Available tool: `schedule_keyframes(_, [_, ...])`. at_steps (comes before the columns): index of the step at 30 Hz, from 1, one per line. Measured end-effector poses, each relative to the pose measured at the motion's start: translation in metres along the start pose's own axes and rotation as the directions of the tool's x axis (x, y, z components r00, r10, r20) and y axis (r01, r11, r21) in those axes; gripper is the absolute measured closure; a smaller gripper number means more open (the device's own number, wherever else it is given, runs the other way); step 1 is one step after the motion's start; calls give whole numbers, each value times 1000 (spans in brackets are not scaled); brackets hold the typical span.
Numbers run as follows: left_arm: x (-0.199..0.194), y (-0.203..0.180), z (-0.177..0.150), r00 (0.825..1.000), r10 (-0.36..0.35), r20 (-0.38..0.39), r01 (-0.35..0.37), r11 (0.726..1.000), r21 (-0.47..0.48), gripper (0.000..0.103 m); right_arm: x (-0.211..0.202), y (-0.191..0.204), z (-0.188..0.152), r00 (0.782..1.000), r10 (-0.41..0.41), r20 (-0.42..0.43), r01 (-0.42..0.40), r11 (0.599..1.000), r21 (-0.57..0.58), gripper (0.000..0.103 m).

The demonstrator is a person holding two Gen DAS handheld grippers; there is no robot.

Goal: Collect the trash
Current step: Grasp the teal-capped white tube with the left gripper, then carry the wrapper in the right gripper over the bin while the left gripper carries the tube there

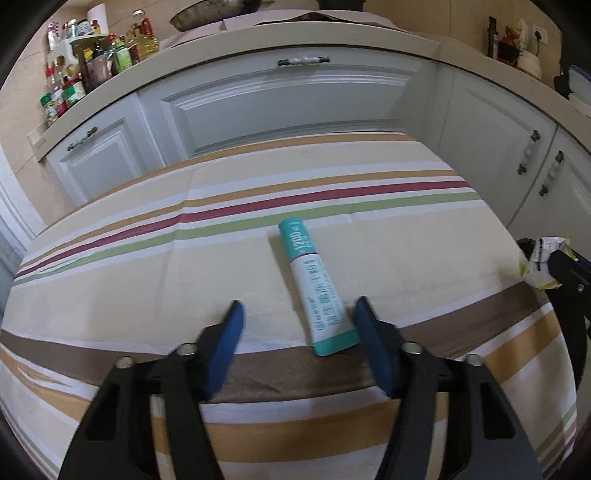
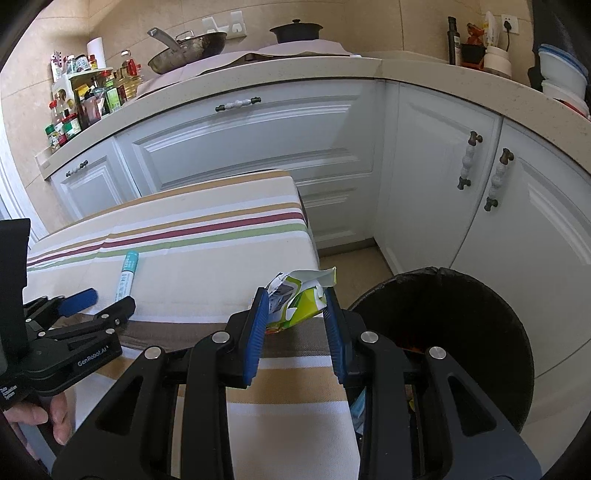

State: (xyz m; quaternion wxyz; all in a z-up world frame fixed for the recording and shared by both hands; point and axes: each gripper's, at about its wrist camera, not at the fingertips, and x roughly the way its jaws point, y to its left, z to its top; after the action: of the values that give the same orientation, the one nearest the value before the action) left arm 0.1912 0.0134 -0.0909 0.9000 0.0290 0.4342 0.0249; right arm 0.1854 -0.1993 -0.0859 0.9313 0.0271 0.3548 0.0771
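A teal and white tube (image 1: 314, 286) lies on the striped tablecloth (image 1: 147, 266). Its near end sits between the fingers of my left gripper (image 1: 297, 314), which is open around it, the right finger close beside it. The tube also shows in the right wrist view (image 2: 125, 275), with the left gripper (image 2: 101, 301) there too. My right gripper (image 2: 295, 299) is shut on a crumpled green and white wrapper (image 2: 299, 295) at the table's right edge. The wrapper also shows at the far right of the left wrist view (image 1: 543, 262). A black-lined trash bin (image 2: 461, 332) stands on the floor to the right.
White kitchen cabinets (image 2: 258, 144) stand behind the table under a counter (image 2: 424, 79). On it are bottles and jars (image 2: 85, 99) at the left, a pan (image 2: 188, 48) and a pot (image 2: 295, 31). A strip of floor (image 2: 351, 266) separates table and cabinets.
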Motion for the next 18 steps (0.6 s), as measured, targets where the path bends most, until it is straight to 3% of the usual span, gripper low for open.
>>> schedule_keyframes(1, [-1, 0, 0, 1000, -7, 1, 7, 1000, 3, 58, 0, 1, 0, 1000, 0, -1, 0, 1000, 0, 73])
schedule_keyframes(3, [-2, -2, -2, 1000, -28, 2, 28, 1000, 9, 77, 1, 2, -1, 1000, 1, -2, -1, 1000, 1, 73])
schedule_keyframes(4, [-3, -2, -2, 1000, -23, 4, 23, 1000, 12, 79, 1, 2, -1, 1000, 0, -2, 0, 1000, 1, 73])
schedule_keyframes(18, [-26, 6, -19, 998, -56, 34, 57, 998, -25, 80, -18, 7, -17, 1000, -3, 8, 3, 1000, 2, 73])
